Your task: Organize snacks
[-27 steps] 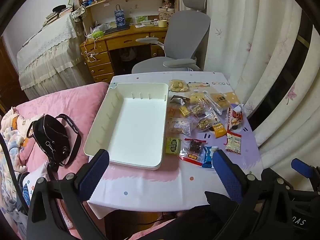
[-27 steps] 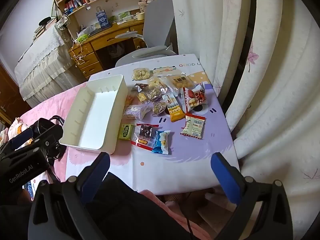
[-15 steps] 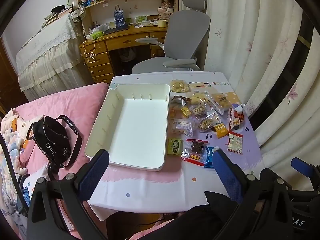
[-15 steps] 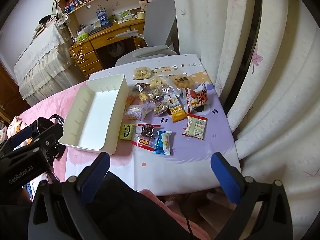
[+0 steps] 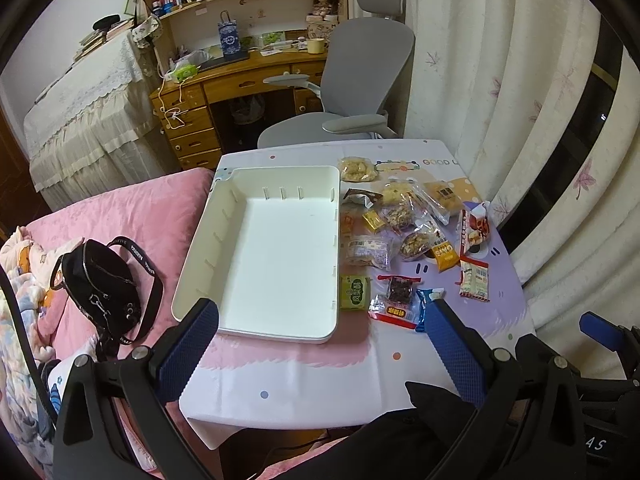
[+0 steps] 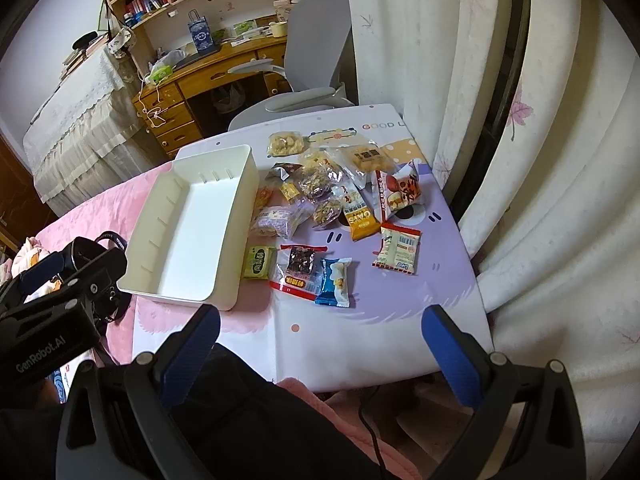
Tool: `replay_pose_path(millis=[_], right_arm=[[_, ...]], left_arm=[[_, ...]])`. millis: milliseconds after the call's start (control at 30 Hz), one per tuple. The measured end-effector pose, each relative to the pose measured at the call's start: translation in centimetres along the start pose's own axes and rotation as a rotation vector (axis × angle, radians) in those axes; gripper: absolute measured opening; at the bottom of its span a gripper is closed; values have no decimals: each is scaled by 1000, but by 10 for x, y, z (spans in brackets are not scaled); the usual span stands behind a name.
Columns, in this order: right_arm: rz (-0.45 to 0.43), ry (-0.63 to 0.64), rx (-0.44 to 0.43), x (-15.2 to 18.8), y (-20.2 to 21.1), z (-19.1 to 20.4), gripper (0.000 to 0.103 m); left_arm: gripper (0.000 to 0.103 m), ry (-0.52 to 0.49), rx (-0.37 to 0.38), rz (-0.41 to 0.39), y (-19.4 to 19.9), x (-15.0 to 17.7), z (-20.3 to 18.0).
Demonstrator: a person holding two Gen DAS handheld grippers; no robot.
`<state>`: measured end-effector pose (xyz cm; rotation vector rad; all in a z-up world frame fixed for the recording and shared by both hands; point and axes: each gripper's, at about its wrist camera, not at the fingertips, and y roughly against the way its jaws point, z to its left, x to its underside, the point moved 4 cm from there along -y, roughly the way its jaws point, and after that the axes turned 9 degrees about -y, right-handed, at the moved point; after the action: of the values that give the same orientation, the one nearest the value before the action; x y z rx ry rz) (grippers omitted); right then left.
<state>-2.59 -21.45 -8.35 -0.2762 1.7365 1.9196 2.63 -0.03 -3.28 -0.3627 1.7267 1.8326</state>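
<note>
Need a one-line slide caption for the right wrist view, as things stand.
Open right gripper above the table edge, facing an empty white plastic tray beside scattered wrapped snacks.

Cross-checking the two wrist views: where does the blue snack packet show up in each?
Left wrist: blue snack packet sits lower right of centre, partly hidden behind the right finger of the left gripper.
Right wrist: it lies near the centre, fully visible.
Shared landmark: the white tray, left of the snacks.
</note>
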Motion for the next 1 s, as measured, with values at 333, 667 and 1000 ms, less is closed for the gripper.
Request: replay_pose_path(millis=[333,667,1000], right_arm=[[-22,-30,15,8,5,4,101],[-70,-64,22,13,15,12,101],[-72,-78,53,14,20,19,100]], left_arm=[[103,-34,31,-23,-3,4,13],[103,-49,85,-37,-5,3,21],[102,-39,136,-34,-10,1,28]])
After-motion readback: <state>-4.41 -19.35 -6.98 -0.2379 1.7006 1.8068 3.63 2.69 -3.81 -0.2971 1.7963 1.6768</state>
